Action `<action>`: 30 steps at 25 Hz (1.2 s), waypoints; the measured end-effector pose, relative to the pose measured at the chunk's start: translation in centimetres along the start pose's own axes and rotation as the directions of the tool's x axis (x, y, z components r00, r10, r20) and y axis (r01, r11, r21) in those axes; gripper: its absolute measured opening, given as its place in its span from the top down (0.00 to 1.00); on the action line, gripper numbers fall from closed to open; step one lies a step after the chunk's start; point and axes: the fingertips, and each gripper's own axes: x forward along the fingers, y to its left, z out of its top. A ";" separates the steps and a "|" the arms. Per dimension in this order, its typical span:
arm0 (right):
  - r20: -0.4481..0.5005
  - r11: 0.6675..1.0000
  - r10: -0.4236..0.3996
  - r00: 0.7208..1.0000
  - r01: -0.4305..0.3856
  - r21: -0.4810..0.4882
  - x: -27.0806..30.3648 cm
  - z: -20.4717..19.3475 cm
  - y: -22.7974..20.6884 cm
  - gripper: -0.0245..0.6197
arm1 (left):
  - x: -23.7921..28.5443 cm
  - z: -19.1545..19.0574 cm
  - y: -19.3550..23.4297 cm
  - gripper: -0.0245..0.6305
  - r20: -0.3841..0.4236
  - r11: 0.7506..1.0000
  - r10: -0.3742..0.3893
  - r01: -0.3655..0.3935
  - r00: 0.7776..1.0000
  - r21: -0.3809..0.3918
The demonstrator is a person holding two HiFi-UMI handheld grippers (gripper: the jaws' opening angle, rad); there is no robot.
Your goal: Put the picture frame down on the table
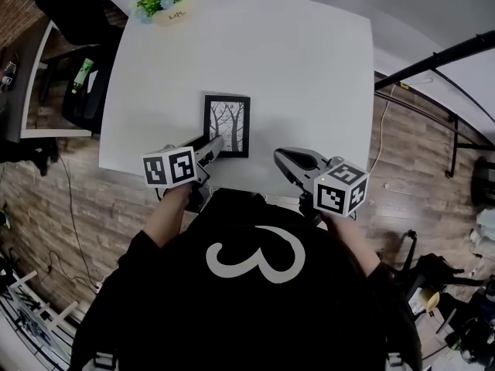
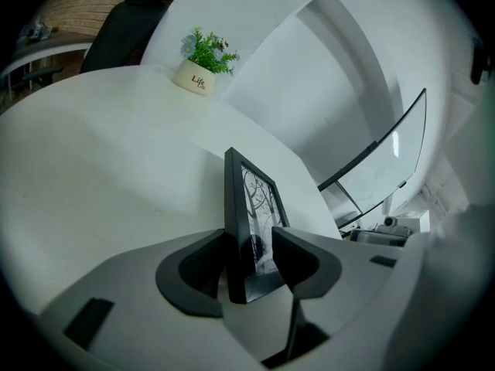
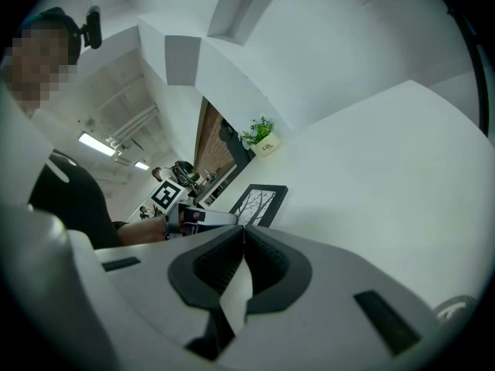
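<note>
Your white table (image 1: 309, 76) fills the upper part of the head view. The picture frame (image 1: 227, 126) lies flat on it close to the near edge, print side up. Its long axis runs twelve to six o'clock, with the treetops toward twelve. Your left gripper (image 1: 215, 145) is at the frame's seven o'clock corner, jaws wide apart around the frame's edge, with a gap on the print side. Your right gripper (image 1: 278, 156), at the frame's four o'clock and clear of it, has its jaws closed together and empty. A small potted plant (image 1: 165, 2) stands at eleven o'clock.
</note>
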 end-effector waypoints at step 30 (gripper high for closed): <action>0.028 0.996 -0.042 0.999 0.045 -0.081 -0.9 1.1 1.6 0.93 | -3.1 -0.1 0.3 0.65 0.042 0.999 -0.027 0.025 0.999 0.033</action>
